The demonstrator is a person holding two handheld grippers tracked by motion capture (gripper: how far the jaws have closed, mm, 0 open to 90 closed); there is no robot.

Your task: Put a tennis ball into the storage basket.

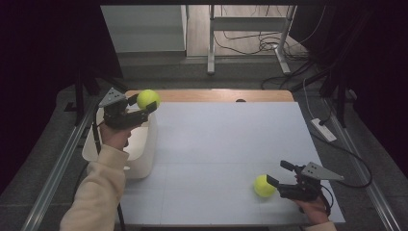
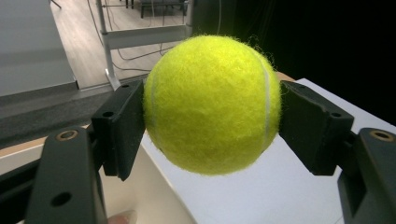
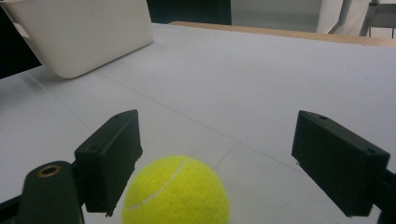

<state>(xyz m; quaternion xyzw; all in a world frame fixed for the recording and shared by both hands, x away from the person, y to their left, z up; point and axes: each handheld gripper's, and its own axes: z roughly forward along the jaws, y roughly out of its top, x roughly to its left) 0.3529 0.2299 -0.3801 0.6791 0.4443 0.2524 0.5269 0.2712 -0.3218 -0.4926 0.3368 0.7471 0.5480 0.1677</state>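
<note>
My left gripper [image 1: 143,104] is shut on a yellow-green tennis ball [image 1: 148,98], held up in the air at the far corner of a white bin [image 1: 144,149] on the table's left. In the left gripper view the ball [image 2: 212,102] is pressed between both black pads [image 2: 122,123]. A second tennis ball [image 1: 264,186] lies on the white table top [image 1: 226,139] near the front right. My right gripper [image 1: 280,173] stands open just beside it. The right gripper view shows that ball [image 3: 176,191] low between the spread jaws, close to the left pad [image 3: 111,154].
The white bin [image 3: 81,35] stands at the table's left edge. A wooden strip [image 1: 221,95] runs along the far edge. Beyond the table are a metal frame [image 1: 248,29] and cables on the floor; a power strip [image 1: 323,129] lies at the right.
</note>
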